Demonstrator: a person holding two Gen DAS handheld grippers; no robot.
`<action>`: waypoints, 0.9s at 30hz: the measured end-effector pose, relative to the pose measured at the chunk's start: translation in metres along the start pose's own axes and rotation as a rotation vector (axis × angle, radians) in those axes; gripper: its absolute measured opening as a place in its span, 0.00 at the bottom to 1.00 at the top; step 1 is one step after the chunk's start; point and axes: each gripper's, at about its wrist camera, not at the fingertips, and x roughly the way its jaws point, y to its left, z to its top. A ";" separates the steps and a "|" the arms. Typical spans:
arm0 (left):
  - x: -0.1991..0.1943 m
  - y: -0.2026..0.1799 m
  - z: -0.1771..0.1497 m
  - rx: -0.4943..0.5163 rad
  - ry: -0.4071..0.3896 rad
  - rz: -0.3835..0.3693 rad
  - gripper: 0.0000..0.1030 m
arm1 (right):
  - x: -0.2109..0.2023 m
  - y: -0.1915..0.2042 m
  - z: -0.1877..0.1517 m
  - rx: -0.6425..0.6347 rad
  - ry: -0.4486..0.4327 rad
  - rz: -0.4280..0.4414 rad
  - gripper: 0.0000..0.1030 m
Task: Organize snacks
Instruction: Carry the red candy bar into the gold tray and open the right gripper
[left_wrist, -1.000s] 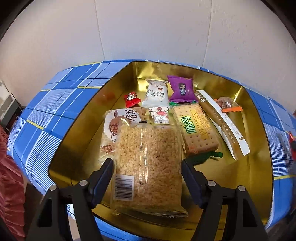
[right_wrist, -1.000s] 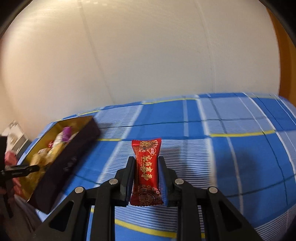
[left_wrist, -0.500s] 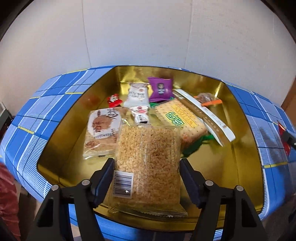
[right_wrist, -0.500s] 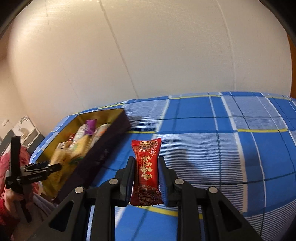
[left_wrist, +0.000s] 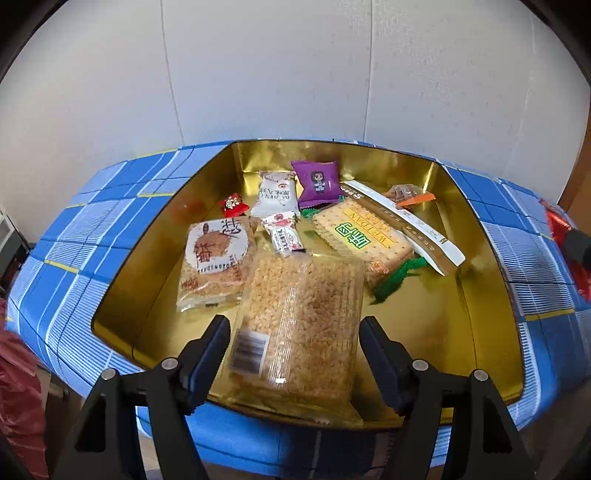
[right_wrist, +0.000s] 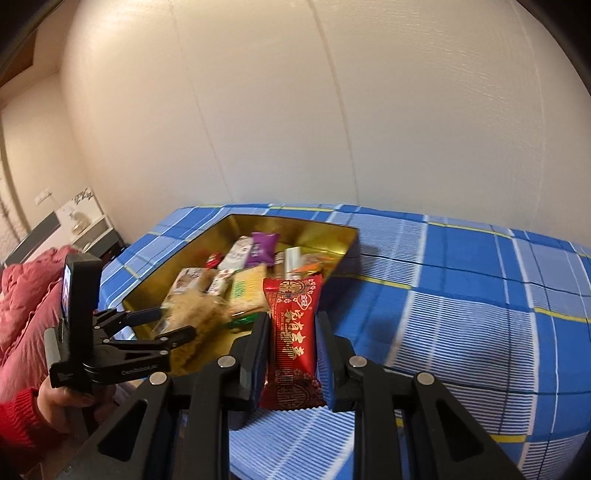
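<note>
A gold-lined box (left_wrist: 147, 258) sits on the blue checked cloth (left_wrist: 74, 229) and holds several snacks. A clear rice-crisp pack (left_wrist: 299, 317) lies with its near end over the box's front rim. It is between the fingers of my left gripper (left_wrist: 293, 328), whose jaws are opening, with a gap showing at the left pad. My right gripper (right_wrist: 291, 332) is shut on a red candy pack (right_wrist: 293, 317), held just right of the box (right_wrist: 325, 236). The right wrist view also shows the left gripper (right_wrist: 173, 325) over the box's near corner.
Inside the box lie a cracker pack (left_wrist: 364, 236), a round biscuit pack (left_wrist: 216, 258), a purple packet (left_wrist: 317, 182) and a long stick sachet (left_wrist: 402, 223). A white wall stands behind. Red bedding (right_wrist: 26, 295) lies left of the table. A hand in a red sleeve (right_wrist: 22, 424) holds the left gripper.
The right gripper has swung left toward the box with the red pack, so the box now looks much nearer. The left gripper's pads no longer squeeze the rice-crisp pack.
</note>
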 end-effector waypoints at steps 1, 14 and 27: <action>-0.003 0.002 -0.001 -0.007 -0.009 -0.012 0.71 | 0.001 0.005 0.000 -0.011 0.006 0.002 0.24; -0.029 0.053 -0.001 -0.254 -0.103 -0.016 0.89 | 0.031 0.065 0.000 -0.125 0.145 0.047 0.24; -0.045 0.080 -0.006 -0.326 -0.171 0.073 1.00 | 0.081 0.094 0.002 -0.203 0.360 -0.028 0.24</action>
